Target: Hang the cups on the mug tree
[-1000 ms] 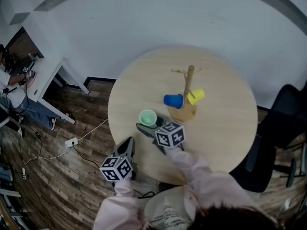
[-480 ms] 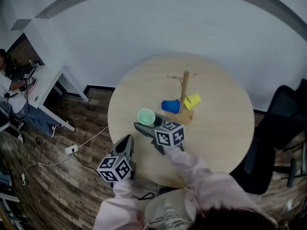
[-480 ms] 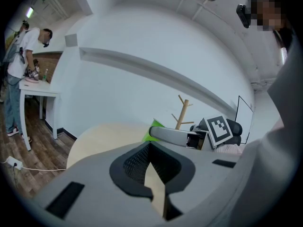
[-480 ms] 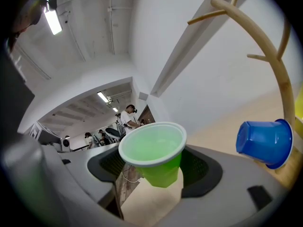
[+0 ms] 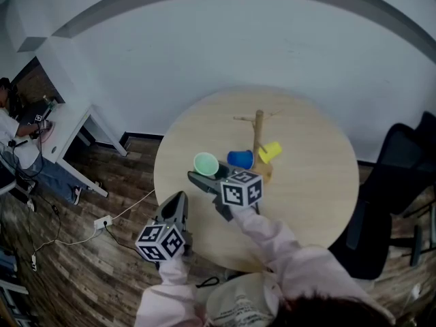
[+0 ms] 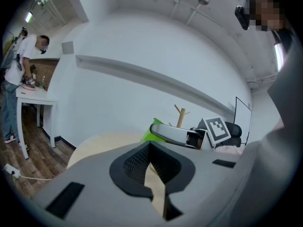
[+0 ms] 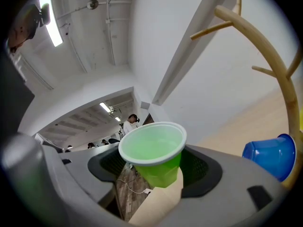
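Note:
A wooden mug tree (image 5: 257, 138) stands on the round wooden table (image 5: 320, 182). A blue cup (image 5: 240, 159) sits sideways against the left of its trunk and a yellow cup (image 5: 270, 151) against the right. My right gripper (image 5: 206, 174) is shut on a green cup (image 5: 206, 163), held upright above the table to the left of the tree. In the right gripper view the green cup (image 7: 154, 157) sits between the pads, with the tree (image 7: 279, 79) and blue cup (image 7: 270, 155) to the right. My left gripper (image 5: 178, 199) hovers at the table's near-left edge, shut and empty.
A white desk (image 5: 65, 121) with a person at it stands at the far left. A black chair (image 5: 402, 176) is close to the table's right side. Cables and a power strip (image 5: 102, 221) lie on the wood floor on the left.
Both grippers have risen a little, the right one carrying the green cup up with it. The table and tree sit lower in the head view as the camera tilted.

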A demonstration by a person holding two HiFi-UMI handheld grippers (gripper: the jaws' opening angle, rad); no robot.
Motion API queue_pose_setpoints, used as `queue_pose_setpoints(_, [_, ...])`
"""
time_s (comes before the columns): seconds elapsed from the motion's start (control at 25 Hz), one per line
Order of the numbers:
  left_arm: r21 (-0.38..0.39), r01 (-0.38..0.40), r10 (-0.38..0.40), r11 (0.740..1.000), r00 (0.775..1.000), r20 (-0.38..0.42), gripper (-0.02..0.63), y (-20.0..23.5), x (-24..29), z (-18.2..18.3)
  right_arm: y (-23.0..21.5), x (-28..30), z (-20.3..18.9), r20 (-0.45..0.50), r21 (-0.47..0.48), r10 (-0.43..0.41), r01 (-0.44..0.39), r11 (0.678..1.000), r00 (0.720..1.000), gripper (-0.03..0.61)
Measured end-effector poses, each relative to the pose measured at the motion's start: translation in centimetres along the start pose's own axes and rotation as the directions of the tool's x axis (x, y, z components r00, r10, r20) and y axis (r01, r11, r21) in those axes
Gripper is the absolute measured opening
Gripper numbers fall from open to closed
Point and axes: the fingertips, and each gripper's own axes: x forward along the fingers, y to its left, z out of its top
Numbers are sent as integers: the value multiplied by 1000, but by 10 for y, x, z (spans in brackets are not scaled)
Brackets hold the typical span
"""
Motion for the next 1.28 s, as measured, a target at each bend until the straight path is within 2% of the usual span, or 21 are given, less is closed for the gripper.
queue_pose_setpoints(0.48, [42, 23, -25, 999, 998, 61, 5, -14, 9, 34, 1, -4, 53, 125, 56, 33, -40, 998, 992, 333])
queue_pose_setpoints(0.52, [46, 25, -28, 999, 998, 65, 5, -16, 10, 36, 1, -5, 56, 136, 62, 33, -42, 997, 990, 307])
queue_pose_setpoints(0.64, [53, 31, -35, 998, 997, 73, 5, -19, 13, 40, -1, -8, 63, 159, 71, 32, -44, 997, 987, 305])
queue_pose_setpoints(1.0, [68, 43, -48, 997, 995, 84, 5, -27, 21, 49, -1, -13, 87, 229, 101, 40, -64, 993, 973, 304])
queue_pose_setpoints(1.28, [77, 50, -56, 996, 995, 77, 5, -32, 31, 51, -11, -17, 111, 303, 166, 33, -87, 982, 952, 304])
